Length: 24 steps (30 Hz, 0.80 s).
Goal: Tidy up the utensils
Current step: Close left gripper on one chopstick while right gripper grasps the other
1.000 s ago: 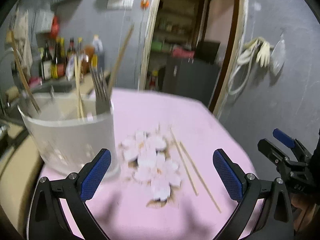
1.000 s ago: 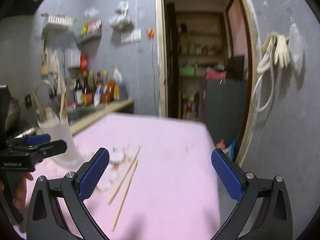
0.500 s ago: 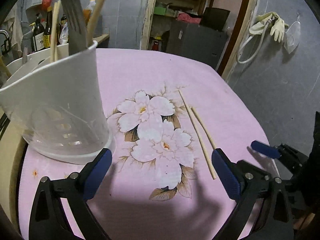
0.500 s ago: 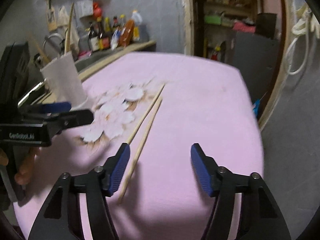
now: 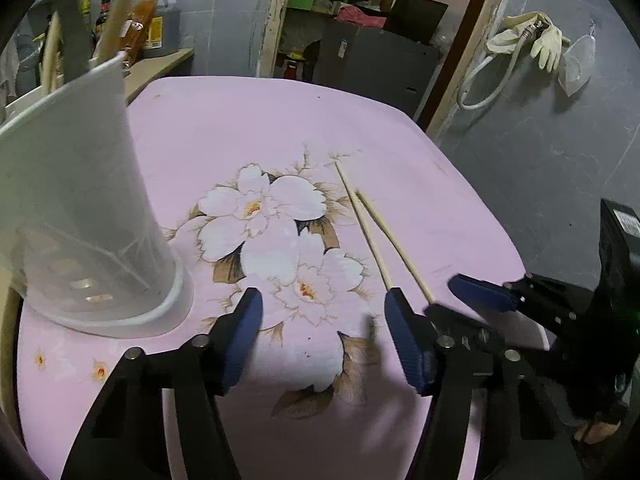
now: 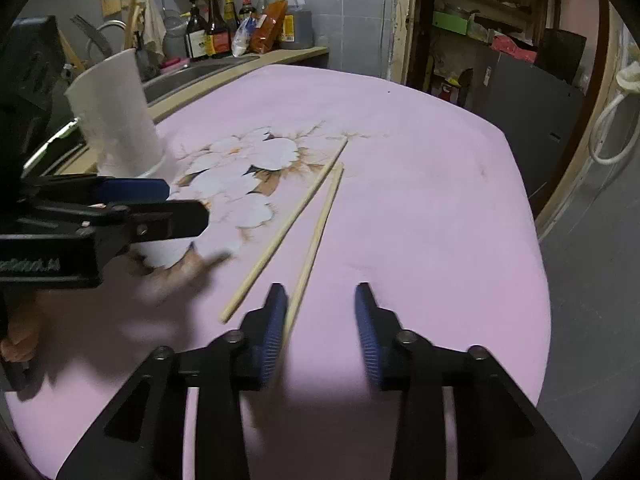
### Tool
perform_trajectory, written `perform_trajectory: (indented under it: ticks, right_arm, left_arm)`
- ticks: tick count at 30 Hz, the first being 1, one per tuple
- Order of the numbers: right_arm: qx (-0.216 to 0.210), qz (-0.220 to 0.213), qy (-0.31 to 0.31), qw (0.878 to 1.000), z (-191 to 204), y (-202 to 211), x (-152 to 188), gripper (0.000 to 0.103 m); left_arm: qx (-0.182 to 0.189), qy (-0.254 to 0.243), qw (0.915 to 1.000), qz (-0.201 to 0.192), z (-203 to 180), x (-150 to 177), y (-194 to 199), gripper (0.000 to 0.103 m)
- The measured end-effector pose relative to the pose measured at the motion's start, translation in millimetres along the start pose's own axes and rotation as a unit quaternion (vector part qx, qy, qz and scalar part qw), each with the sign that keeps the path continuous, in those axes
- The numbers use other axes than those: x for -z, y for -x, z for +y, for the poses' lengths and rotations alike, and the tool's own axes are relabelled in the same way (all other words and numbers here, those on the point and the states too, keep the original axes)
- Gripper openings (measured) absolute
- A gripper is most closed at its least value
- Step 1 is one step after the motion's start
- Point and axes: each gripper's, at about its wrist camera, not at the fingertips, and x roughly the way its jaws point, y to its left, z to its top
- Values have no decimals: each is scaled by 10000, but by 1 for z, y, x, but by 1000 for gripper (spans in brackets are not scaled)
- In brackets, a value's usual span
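Two wooden chopsticks [image 5: 370, 236] lie side by side on the pink flowered tablecloth [image 5: 224, 128]; they also show in the right wrist view [image 6: 308, 216]. A white plastic utensil holder [image 5: 76, 216] with several utensils stands at the left and shows in the right wrist view [image 6: 116, 120]. My left gripper [image 5: 324, 340] is open and empty, low over the cloth, with the near chopstick ends by its right finger. My right gripper [image 6: 320, 332] is open and empty; the near end of one chopstick reaches its left finger [image 6: 274, 324].
Sauce bottles [image 6: 216, 28] stand on a wooden counter [image 6: 240, 68] beyond the table. A doorway with shelves [image 5: 360, 0] and a dark cabinet [image 5: 380, 56] lie behind. Rubber gloves and a hose [image 5: 532, 44] hang on the grey wall at right.
Both grippers have dropped lower and come closer to the chopsticks. Both jaw gaps have narrowed. The right gripper now sits at the chopsticks' near ends.
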Motion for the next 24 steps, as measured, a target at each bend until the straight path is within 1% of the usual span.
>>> perform_trajectory:
  ticks: [2,4,6,9,14,16,18,19,20,21,23,24]
  right_arm:
    - [55,2,-26,10000,-8,-3,-3,5]
    - [-26,4,-112,9999,-16,-3,-5,0]
    - [-50,-29,-168,9998,-22,-2,-6,0]
    - [65,-104,-204,9997,-26,3,-5,0]
    - [260,-100,-490,9984,-49,11,0,0]
    - [329,-67,-553,9979,-56,14,1,0]
    - [184,47,-676,9975,-66,15,1,0]
    - [98,111,-722,9973,-69,15,0,3]
    - [16,195,-770,9968,-73,12,-4,4]
    - [-11,247,-750,9969,-74,10,-7,4]
    - [-14,357,-644,9973,-74,3,-17,5]
    - [-29,418,-614,9972,-75,-1,-21,5]
  left_arm:
    - [37,-9,10000,32,-2,-4,-2,53]
    - [103,-14,9999,80,-3,-7,-5,50]
    - [157,-25,9998,133,-5,-11,-9,48]
    - [217,-44,9995,227,-9,-18,-18,45]
    - [331,-87,9985,424,-18,-33,-38,33]
    - [359,-77,9982,481,-20,-41,-46,30]
    - [391,-53,9978,535,-19,-48,-53,28]
    - [398,-38,9975,585,-18,-52,-58,27]
    - [415,-26,9971,636,-18,-56,-62,26]
    - [468,-11,9964,708,-18,-59,-66,25]
    - [498,65,9957,776,-16,-64,-70,19]
    - [508,78,9954,813,-15,-67,-71,18]
